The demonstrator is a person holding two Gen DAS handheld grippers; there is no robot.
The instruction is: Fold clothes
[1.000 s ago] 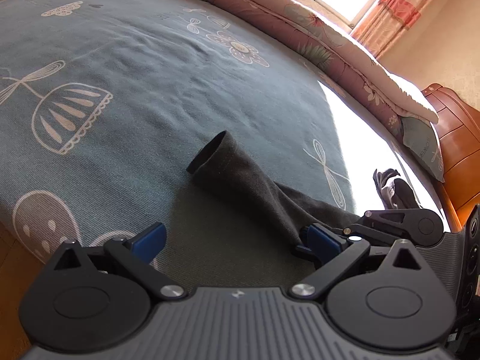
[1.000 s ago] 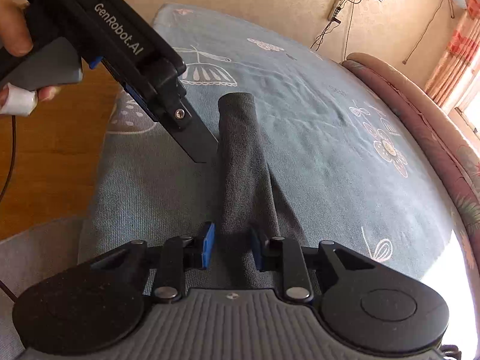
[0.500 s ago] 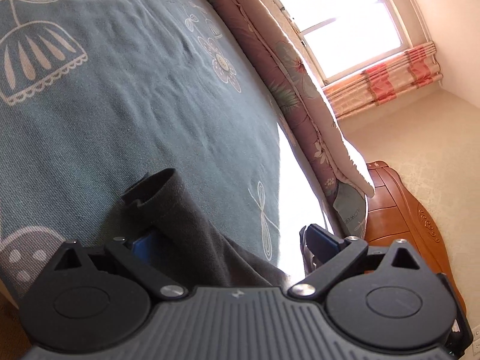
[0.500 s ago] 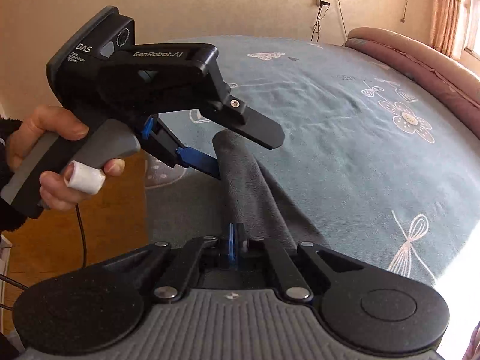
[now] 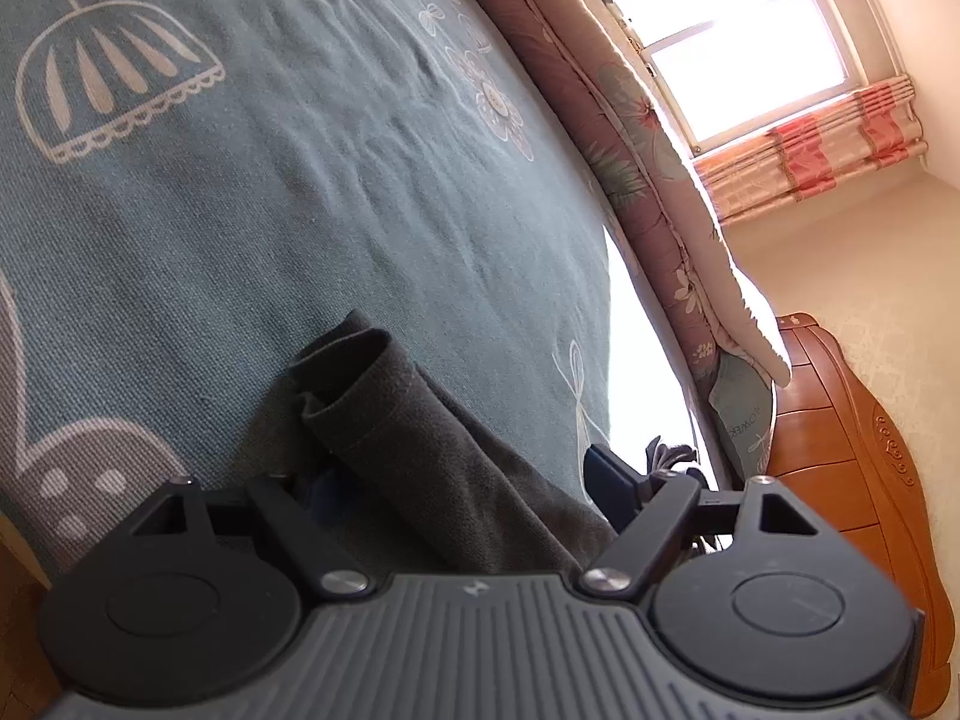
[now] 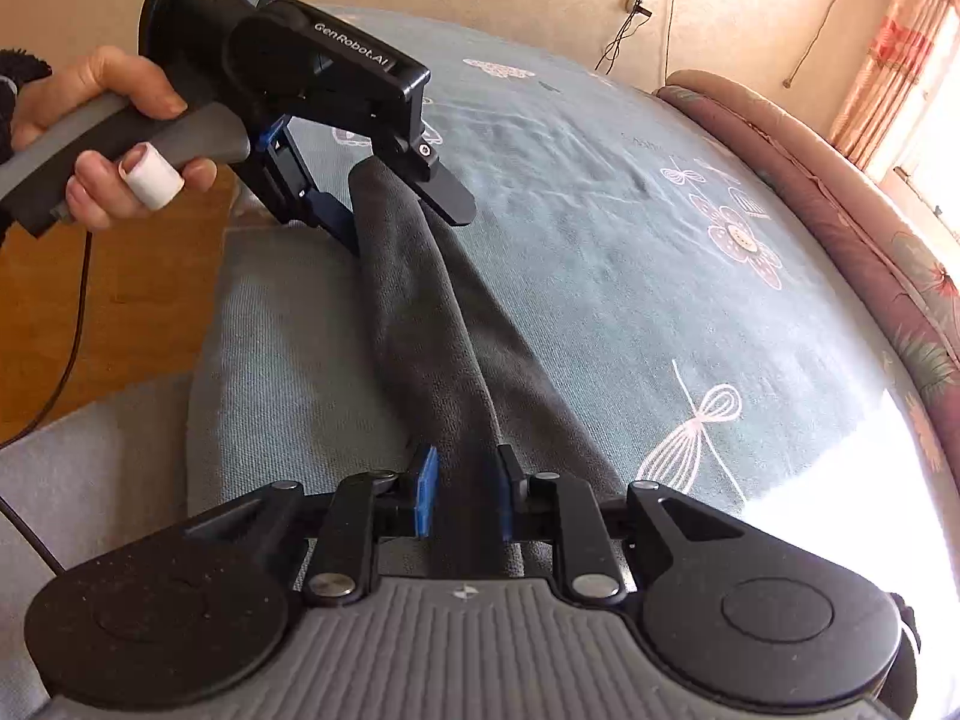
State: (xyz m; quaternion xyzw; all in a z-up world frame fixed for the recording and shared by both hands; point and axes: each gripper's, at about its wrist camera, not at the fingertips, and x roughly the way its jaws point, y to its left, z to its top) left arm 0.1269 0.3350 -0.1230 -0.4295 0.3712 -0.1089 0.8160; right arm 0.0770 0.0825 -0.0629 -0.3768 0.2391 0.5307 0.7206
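Observation:
A dark grey sleeve (image 6: 414,312) of a garment lies stretched across the teal bedspread (image 6: 600,240). Its cuff (image 5: 360,378) points away from me in the left wrist view. My left gripper (image 5: 456,474) is open and straddles the cuff, with one finger hidden behind the cloth. The right wrist view shows the same left gripper (image 6: 384,210), held by a hand (image 6: 114,138), with a finger on each side of the cuff. My right gripper (image 6: 465,498) sits further down the sleeve, its blue pads (image 6: 426,498) apart with the cloth between them.
A rolled pink floral quilt (image 5: 606,138) runs along the far side of the bed, with a pillow (image 5: 744,420) and wooden headboard (image 5: 840,450) beyond. Wooden floor (image 6: 120,300) and a cable (image 6: 66,372) lie off the near bed edge. Light grey fabric (image 6: 78,492) is at lower left.
The left gripper moved onto the cuff and now straddles it. The right gripper's pads were pressed together half a second ago and now stand apart around the sleeve.

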